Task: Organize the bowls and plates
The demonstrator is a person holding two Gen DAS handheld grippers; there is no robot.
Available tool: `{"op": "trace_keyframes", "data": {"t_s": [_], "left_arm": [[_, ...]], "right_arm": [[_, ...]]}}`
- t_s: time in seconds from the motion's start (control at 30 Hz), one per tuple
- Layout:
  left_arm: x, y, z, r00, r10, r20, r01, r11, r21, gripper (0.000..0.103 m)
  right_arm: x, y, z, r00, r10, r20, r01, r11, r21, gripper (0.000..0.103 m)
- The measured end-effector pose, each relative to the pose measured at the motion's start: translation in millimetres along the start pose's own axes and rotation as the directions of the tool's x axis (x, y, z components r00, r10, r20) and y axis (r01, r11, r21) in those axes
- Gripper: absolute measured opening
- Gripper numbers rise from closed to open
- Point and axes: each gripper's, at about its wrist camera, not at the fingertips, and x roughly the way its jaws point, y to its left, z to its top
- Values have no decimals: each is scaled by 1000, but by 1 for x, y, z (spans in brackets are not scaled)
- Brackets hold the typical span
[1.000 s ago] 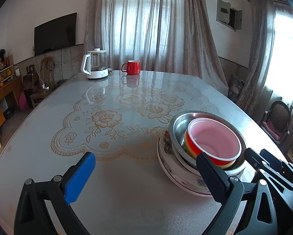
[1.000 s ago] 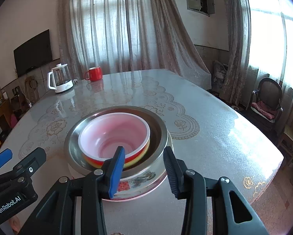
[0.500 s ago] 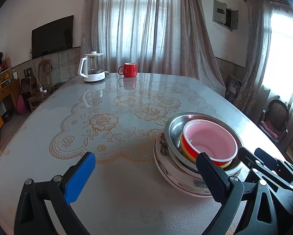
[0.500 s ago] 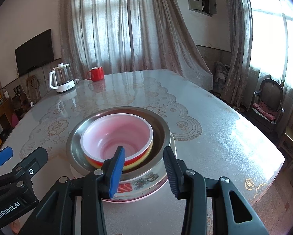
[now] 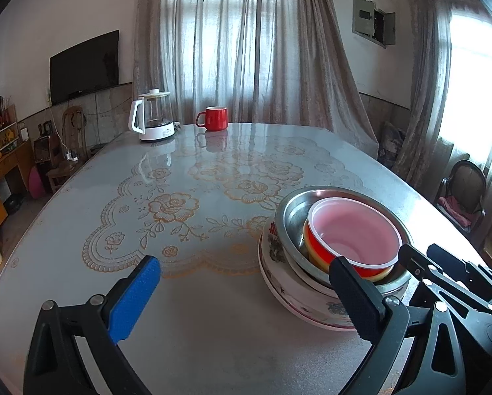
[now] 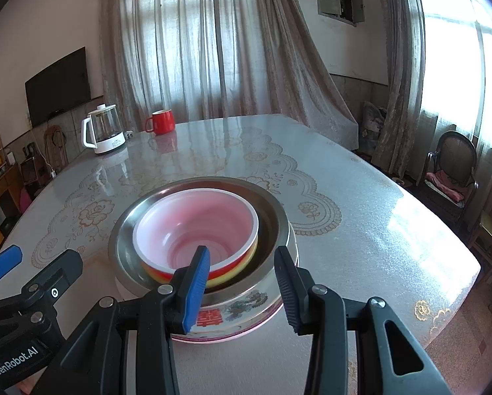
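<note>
The table (image 5: 213,312) has a glossy, smooth top that mirrors the window light, with a lace-like gold pattern under the sheen. The steel bowl (image 6: 272,217) is shiny metal. Inside it, the pink bowl (image 6: 196,223) looks like smooth plastic. The plate (image 6: 246,306) underneath is glazed ceramic. The mug (image 5: 215,118) is glossy; the curtains (image 5: 246,49) are thin matt cloth.
</note>
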Motion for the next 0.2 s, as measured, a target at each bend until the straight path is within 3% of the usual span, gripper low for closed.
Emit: {"op": "trace_keyframes", "data": {"t_s": [0.2], "left_arm": [[4, 2, 0, 1000, -9, -23, 9, 1000, -3, 101]], "right_arm": [[2, 1, -1, 1000, 4, -2, -4, 1000, 0, 41]]}}
